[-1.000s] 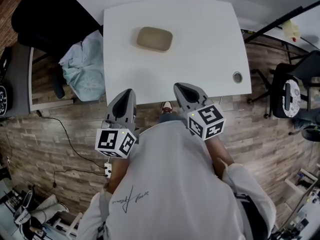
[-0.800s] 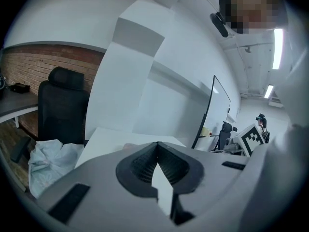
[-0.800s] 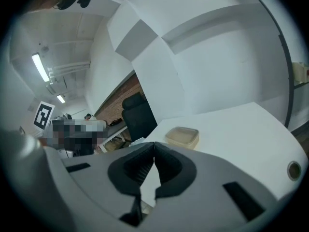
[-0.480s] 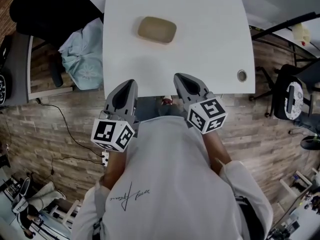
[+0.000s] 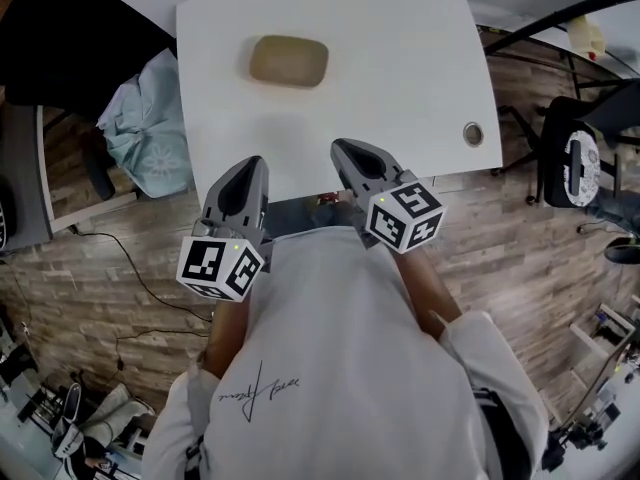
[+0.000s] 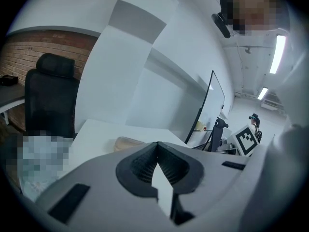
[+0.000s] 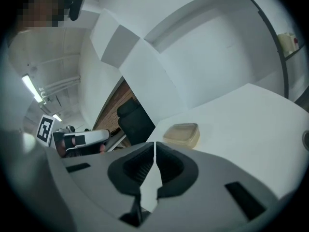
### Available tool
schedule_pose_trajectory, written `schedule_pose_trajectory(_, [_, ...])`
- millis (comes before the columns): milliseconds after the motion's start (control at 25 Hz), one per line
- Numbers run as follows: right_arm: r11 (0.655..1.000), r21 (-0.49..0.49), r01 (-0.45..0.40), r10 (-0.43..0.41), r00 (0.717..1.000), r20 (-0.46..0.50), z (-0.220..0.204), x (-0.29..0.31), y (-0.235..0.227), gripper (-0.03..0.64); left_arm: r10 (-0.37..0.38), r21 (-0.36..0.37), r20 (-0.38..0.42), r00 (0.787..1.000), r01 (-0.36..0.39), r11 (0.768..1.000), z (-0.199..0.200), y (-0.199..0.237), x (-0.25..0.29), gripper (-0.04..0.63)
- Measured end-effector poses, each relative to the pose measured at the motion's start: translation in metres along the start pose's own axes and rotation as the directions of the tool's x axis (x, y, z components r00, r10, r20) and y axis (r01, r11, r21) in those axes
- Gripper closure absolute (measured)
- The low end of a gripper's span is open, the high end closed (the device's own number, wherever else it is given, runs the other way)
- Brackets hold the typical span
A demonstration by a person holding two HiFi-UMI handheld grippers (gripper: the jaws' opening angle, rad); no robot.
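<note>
My left gripper: jaws pressed together, empty | my right gripper: jaws likewise closed on nothing | both at the white table's near edge | tan lidded container well apart, toward the far side

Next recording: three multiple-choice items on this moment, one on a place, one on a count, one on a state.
1. Where on the white table is the tan container? A) near edge B) far half, left of centre C) overhanging the right edge
2. How many containers lie on the table? A) one B) two C) three
3. How do the jaws of the left gripper and right gripper stand? A) both together, empty B) both wide apart C) left on the container
1 B, head view shows it well beyond both grippers; 2 A, only one shows; 3 A, each gripper view shows pads meeting, nothing between.
</note>
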State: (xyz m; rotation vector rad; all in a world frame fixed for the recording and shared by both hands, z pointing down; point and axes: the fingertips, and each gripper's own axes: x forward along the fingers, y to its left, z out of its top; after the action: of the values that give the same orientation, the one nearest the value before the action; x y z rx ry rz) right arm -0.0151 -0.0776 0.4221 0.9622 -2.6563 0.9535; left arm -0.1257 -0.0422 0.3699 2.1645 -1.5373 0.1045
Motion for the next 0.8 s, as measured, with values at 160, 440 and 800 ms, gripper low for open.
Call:
schedule_pose_trajectory(160, [0.998, 0.068, 0.004, -0.005, 1.0, 0.003, -0.002, 0.01, -0.011, 0.606, -0.017, -0.002, -0.027, 0.999, 0.017, 1.0, 0.001, 0.005, 0.01, 0.588])
schedule_pose_trajectory(440, [0.987, 0.16, 0.014, -0.016, 1.0, 0.006, -0.007, 0.03, -0.027, 0.603, -0.038, 0.013, -0.066, 0.997, 0.039, 0.999, 0.007, 0.015, 0.021, 0.588])
schedule_pose_trajectory(800, [0.975, 0.222, 0.019, -0.023, 1.0, 0.016, -0.011, 0.056, -0.043, 0.541, -0.043, 0.011, -0.096, 0.994, 0.045, 0.999, 0.009, 0.029, 0.026, 0.588])
